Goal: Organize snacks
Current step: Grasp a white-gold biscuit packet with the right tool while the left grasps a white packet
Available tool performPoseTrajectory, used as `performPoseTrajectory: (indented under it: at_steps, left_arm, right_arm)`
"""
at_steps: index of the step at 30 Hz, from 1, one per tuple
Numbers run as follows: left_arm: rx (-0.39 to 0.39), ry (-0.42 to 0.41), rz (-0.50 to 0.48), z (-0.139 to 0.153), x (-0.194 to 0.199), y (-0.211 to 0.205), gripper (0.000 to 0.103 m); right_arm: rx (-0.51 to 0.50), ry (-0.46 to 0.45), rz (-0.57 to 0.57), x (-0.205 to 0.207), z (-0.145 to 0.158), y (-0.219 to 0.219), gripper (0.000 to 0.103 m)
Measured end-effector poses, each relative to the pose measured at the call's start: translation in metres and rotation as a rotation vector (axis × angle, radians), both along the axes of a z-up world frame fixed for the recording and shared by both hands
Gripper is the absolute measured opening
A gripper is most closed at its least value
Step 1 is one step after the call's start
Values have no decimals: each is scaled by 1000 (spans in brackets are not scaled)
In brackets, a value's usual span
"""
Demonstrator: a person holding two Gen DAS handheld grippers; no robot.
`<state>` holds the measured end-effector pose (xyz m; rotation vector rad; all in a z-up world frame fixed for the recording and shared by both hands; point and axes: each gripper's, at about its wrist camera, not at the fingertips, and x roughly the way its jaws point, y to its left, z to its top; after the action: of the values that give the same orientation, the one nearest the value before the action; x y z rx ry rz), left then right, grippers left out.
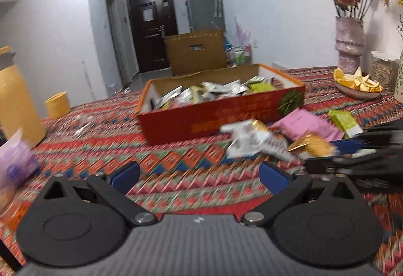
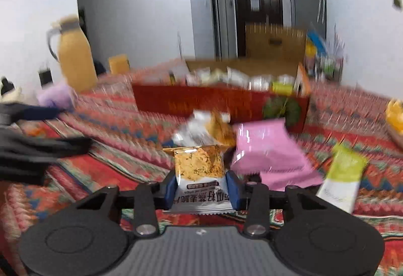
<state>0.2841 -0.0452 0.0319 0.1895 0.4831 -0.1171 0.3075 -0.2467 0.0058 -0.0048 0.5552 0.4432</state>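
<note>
A red cardboard box [image 1: 216, 120] holding several snack packets stands mid-table; it also shows in the right wrist view [image 2: 201, 102]. My right gripper [image 2: 201, 190] is shut on a gold-and-white snack packet [image 2: 199, 170], held above the cloth in front of the box; the packet also shows in the left wrist view [image 1: 312, 145]. My left gripper [image 1: 199, 175] is open and empty over the patterned cloth, left of the right gripper [image 1: 327, 150]. Loose on the cloth lie a white-and-gold packet [image 2: 201, 130], a pink packet [image 2: 267, 150] and a green-and-white packet [image 2: 345, 172].
A yellow jug [image 2: 75, 59] and yellow cup [image 1: 58, 105] stand at the left, with a purple packet [image 1: 17, 162] near them. A vase of dried roses [image 1: 350, 42] and a bowl of orange pieces [image 1: 357, 84] stand at the right. A brown chair back [image 1: 196, 49] is behind the box.
</note>
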Motion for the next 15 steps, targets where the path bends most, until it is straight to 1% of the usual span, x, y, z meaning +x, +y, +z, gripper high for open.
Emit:
performPoseTrajectory:
  at_steps: [3, 4, 5, 6, 8, 10, 13, 15]
  left_arm:
    - [10, 0, -59, -2, 26, -28, 100]
    - [25, 15, -65, -5, 35, -39, 95]
    - [51, 42, -56, -10, 48, -53, 85]
    - [67, 63, -49, -14, 57, -63, 80]
    - [86, 89, -52, -24, 75, -83, 74]
    - [124, 99, -51, -35, 86, -98, 68]
    - [145, 109, -86, -46, 94, -109, 68]
    - [176, 120, -62, -53, 98, -115, 68]
  right_arm:
    - [62, -62, -68, -21, 19, -31, 40]
    - [86, -71, -112, -24, 22, -46, 40]
    - [101, -76, -157, -26, 23, -60, 40]
    - [113, -79, -204, -27, 22, -74, 40]
    - [143, -62, -287, -31, 18, -99, 40]
    - [166, -57, -335, -38, 14, -116, 40]
    - [182, -41, -357, -49, 8, -128, 40]
    - [184, -26, -354, -54, 3, -130, 40]
